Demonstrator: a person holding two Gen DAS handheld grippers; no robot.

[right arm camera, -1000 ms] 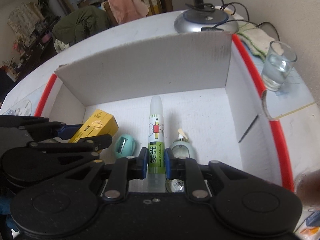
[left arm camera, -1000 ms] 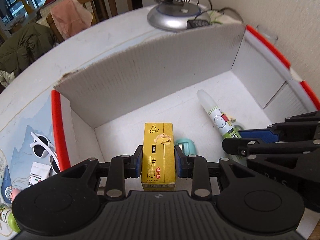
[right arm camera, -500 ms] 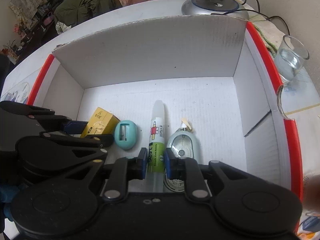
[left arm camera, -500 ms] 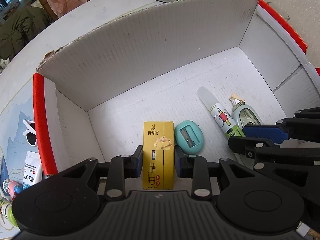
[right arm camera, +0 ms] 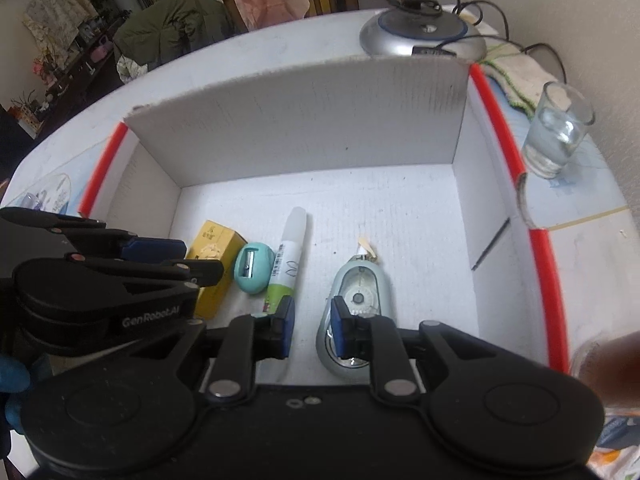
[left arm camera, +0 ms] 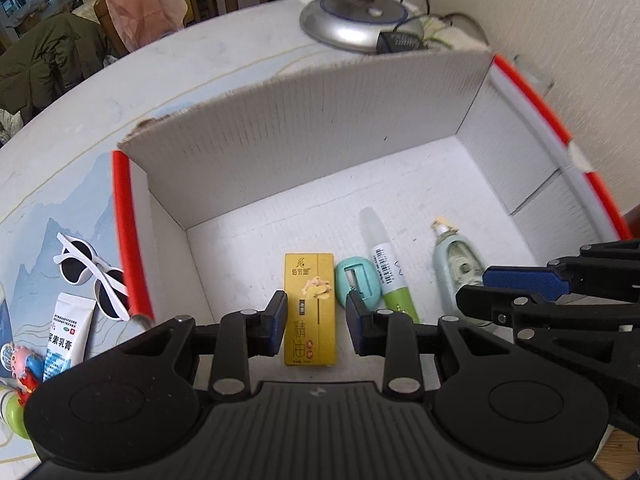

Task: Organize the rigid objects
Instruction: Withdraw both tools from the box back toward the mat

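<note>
A white cardboard box with red rims [left arm camera: 304,152] [right arm camera: 304,128] holds a row of items. In the left wrist view lie a yellow carton [left arm camera: 309,304], a teal pencil sharpener [left arm camera: 356,282], a green-and-white glue pen [left arm camera: 386,264] and a pale correction-tape dispenser [left arm camera: 456,260]. My left gripper [left arm camera: 316,326] is open with its jaws either side of the carton, not touching it. My right gripper [right arm camera: 312,330] is open and empty between the glue pen [right arm camera: 290,252] and the tape dispenser [right arm camera: 356,300]. The carton [right arm camera: 212,248] and the sharpener [right arm camera: 252,268] lie to its left.
White sunglasses [left arm camera: 92,276], a white tube [left arm camera: 66,332] and small toys [left arm camera: 20,364] lie left of the box. A glass of water [right arm camera: 558,132] stands right of it. A grey lamp base with cables [left arm camera: 356,24] sits behind the box.
Both grippers have opened and let go: the carton and the glue pen now lie on the box floor. Both grippers have drawn back a little, the right one shifting right of the pen.
</note>
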